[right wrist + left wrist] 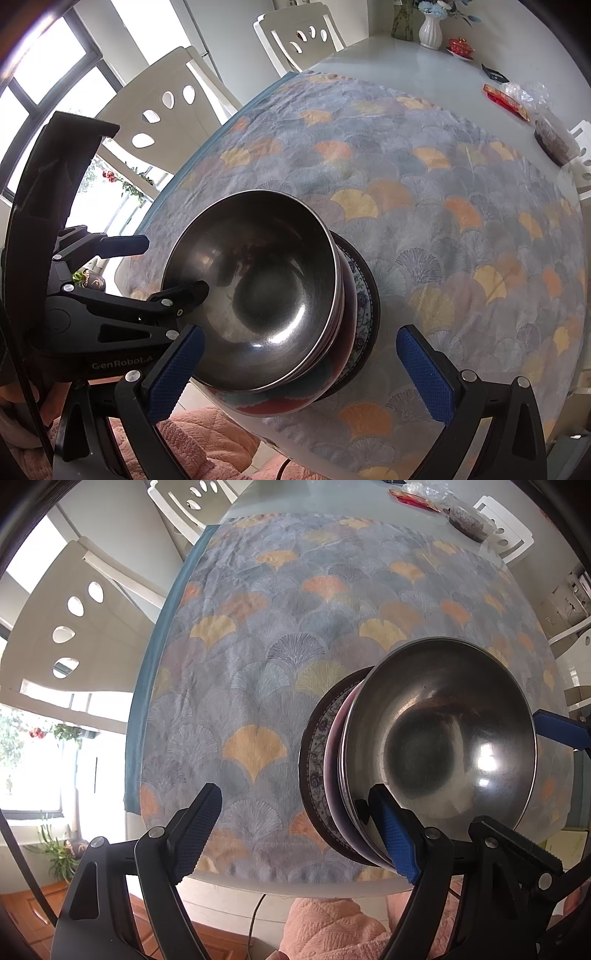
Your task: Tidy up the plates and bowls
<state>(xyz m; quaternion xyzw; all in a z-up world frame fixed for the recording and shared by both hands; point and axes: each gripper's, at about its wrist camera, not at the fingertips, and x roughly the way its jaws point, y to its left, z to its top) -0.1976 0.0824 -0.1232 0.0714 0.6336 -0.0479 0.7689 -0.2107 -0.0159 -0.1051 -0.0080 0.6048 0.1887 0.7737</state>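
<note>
A stack stands near the table's front edge: a floral-rimmed plate (314, 760) (364, 306) at the bottom, a dark red bowl (332, 746) (347, 295) on it, and steel bowls (443, 731) (266, 280) nested on top. My left gripper (299, 834) (177, 264) is open. Its blue-padded finger (399, 838) sits at the steel bowl's near rim, and its other finger hangs over bare cloth. My right gripper (301, 371) (539, 786) is open too and straddles the stack. Its right pad (424, 373) stands clear of the plate. Its left pad is close beside the steel rim.
A fan-patterned cloth (280, 635) covers the round table. White chairs (166, 107) stand around it. A white vase (430, 27), a red packet (506, 101) and a dark dish (554, 142) sit at the far side. A person's pink garment (332, 930) is below the front edge.
</note>
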